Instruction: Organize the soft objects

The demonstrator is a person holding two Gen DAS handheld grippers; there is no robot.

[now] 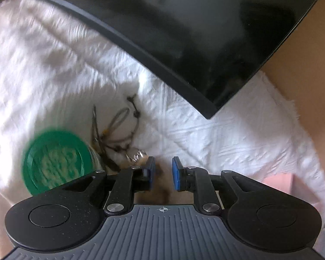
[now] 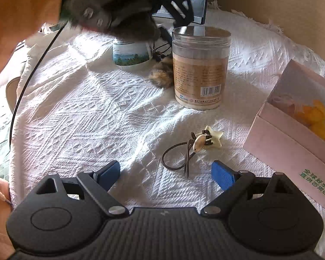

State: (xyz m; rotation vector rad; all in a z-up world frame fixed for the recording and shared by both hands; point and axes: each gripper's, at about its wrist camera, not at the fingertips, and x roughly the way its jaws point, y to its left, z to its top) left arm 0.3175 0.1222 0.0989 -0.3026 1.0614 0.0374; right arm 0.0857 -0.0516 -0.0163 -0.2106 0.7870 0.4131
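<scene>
My left gripper (image 1: 163,173) hangs over the white cloth with its blue pads a short gap apart and nothing pressed between them; a brown furry patch shows below the gap. Just ahead of it lie dark hair ties with a clear bead (image 1: 138,155), next to a green-lidded jar (image 1: 54,162). A brown furry scrunchie (image 2: 161,75) lies on the cloth between that jar (image 2: 131,54) and a clear open jar (image 2: 200,69). My right gripper (image 2: 165,175) stands wide open and empty, right behind a brown hair tie with star and shell charms (image 2: 205,140).
A black screen (image 1: 184,32) looms close over the far side of the white cloth (image 2: 86,108). An open pink box (image 2: 292,134) with something yellow inside stands at the right. A black cable (image 2: 32,71) runs down the left. The left gripper is a dark blur above the jars.
</scene>
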